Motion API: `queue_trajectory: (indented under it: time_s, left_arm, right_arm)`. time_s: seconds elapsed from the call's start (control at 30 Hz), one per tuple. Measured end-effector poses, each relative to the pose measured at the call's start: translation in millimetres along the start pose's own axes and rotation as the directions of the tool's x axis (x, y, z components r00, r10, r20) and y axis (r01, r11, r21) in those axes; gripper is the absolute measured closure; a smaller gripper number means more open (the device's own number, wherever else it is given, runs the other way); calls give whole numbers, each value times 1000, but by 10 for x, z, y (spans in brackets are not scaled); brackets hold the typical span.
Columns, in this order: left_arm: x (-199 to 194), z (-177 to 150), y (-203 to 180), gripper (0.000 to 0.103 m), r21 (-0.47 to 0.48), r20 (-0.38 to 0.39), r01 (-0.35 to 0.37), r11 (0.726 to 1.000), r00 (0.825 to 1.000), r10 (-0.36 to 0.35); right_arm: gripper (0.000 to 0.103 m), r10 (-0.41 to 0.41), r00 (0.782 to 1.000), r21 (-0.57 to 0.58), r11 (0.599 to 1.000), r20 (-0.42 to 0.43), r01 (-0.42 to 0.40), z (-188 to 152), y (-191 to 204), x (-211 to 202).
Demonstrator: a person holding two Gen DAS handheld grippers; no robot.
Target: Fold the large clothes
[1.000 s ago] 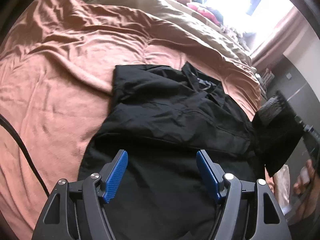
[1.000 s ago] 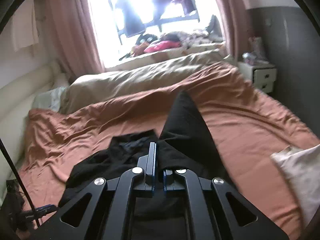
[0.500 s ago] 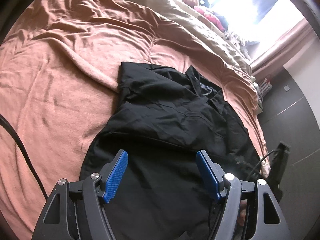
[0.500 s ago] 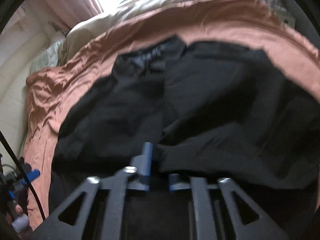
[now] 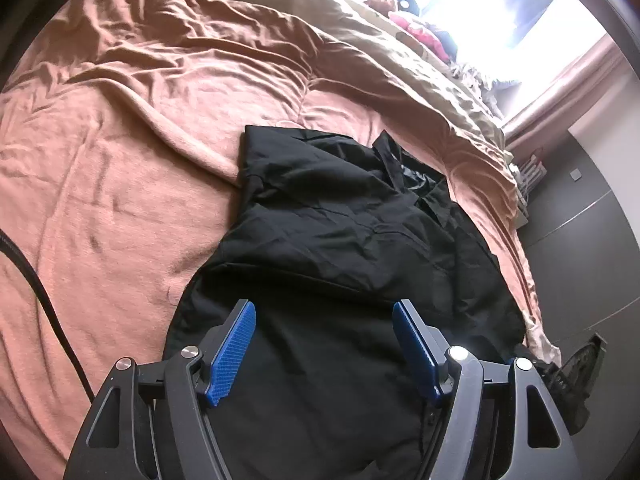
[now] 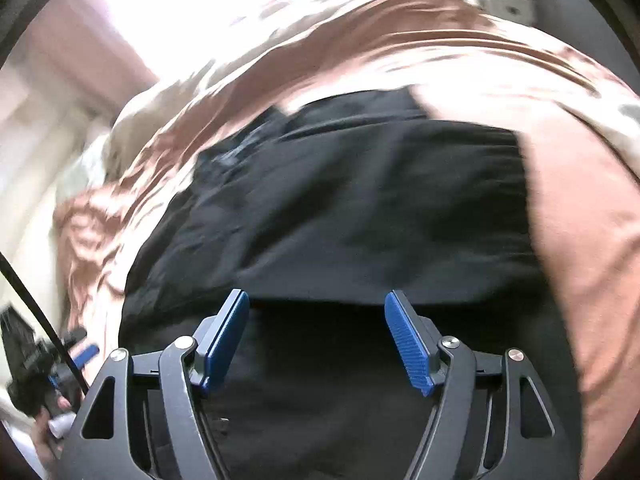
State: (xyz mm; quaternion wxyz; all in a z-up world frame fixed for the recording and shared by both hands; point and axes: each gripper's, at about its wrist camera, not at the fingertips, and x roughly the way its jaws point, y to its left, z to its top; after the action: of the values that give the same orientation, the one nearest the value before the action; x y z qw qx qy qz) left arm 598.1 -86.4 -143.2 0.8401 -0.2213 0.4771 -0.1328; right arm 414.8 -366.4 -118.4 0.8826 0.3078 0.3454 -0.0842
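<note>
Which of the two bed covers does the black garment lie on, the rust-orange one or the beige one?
The black garment lies on the rust-orange cover. The beige cover is farther away, toward the bright window, and nothing black rests on it.

No writing, label, brand mark or number can be read in either view (the right wrist view is smeared by motion blur, and the window glare washes out the far end of the room in both).
</note>
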Motion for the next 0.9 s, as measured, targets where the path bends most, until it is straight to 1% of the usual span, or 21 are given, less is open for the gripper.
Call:
queue_trajectory:
  time_s: [0.07, 0.13, 0.17, 0.2, 0.23, 0.27, 0.3, 0.33, 0.37, 0.43, 0.53, 0.57, 0.63, 0.67, 0.7, 0.8, 0.87, 0.9]
  left_arm:
    - [18, -7, -8, 30, 6, -4, -5, 1000, 1000, 5]
    - [32, -7, -8, 30, 8, -8, -2, 1000, 1000, 2]
    - [35, 0, -4, 30, 12, -10, 0, 1000, 1000, 0]
    - [33, 8, 6, 30, 15, -11, 0, 1000, 1000, 0]
    - [33, 16, 21, 30, 17, -12, -1, 1000, 1000, 2]
    - [23, 28, 45, 30, 12, -11, -4, 1000, 1000, 4]
    - [11, 39, 85, 30, 2, -7, -5, 1000, 1000, 5]
    - [-7, 53, 135, 30, -13, -4, -1, 1000, 1000, 1]
    - [-20, 63, 175, 30, -26, -4, 2, 1000, 1000, -3]
    - [-57, 88, 279, 30, -63, 1, 15, 998, 1000, -15]
    - [-112, 111, 387, 30, -102, 17, 4, 995, 1000, -2]
    - [-125, 117, 418, 30, -115, 19, 8, 993, 1000, -6]
    - [-147, 125, 450, 30, -127, 17, 23, 992, 1000, -21]
    - [-160, 129, 456, 30, -127, 19, 24, 992, 1000, -22]
    - [-174, 133, 462, 30, -127, 22, 23, 992, 1000, -20]
    - [-220, 143, 513, 30, -137, 29, 28, 990, 999, -24]
    - [-249, 146, 559, 30, -152, 36, 32, 988, 999, -27]
    - [-273, 146, 590, 30, -164, 42, 35, 986, 999, -28]
  right_arm:
    - [34, -9, 1000, 65, 998, 1, 9, 23, -301, -79]
    - [34, -3, 1000, 135, 991, -10, 4, 23, -532, -85]
    - [34, -15, 1000, 176, 984, -19, 18, 17, -638, -68]
    - [37, -32, 999, 209, 977, -26, 36, 19, -718, -44]
    - [42, -42, 999, 246, 968, -27, 47, 27, -787, -7]
    - [44, -40, 999, 269, 962, -18, 44, 4, -785, 3]
    - [52, -44, 999, 283, 958, 0, 42, 24, -797, 14]
    - [67, -55, 998, 285, 957, 21, 47, 28, -769, 12]
    - [72, -75, 997, 282, 957, 36, 62, 88, -755, 30]
    - [89, -86, 994, 302, 951, 65, 62, 186, -734, 41]
    - [93, -69, 993, 293, 955, 93, 39, 204, -486, 42]
    - [93, -49, 992, 270, 963, 120, 15, 248, -352, -17]
    - [94, -44, 986, 194, 981, 163, 12, 315, -62, -153]
    - [94, -38, 983, 163, 987, 179, 8, 291, 79, -202]
    - [94, -21, 979, 122, 993, 202, -4, 328, 263, -274]
    - [94, 33, 968, 16, 999, 248, -38, 331, 782, -422]
    - [94, 69, 963, -47, 997, 261, -59, 274, 1027, -520]
    - [94, 91, 961, -84, 994, 263, -71, 279, 1217, -534]
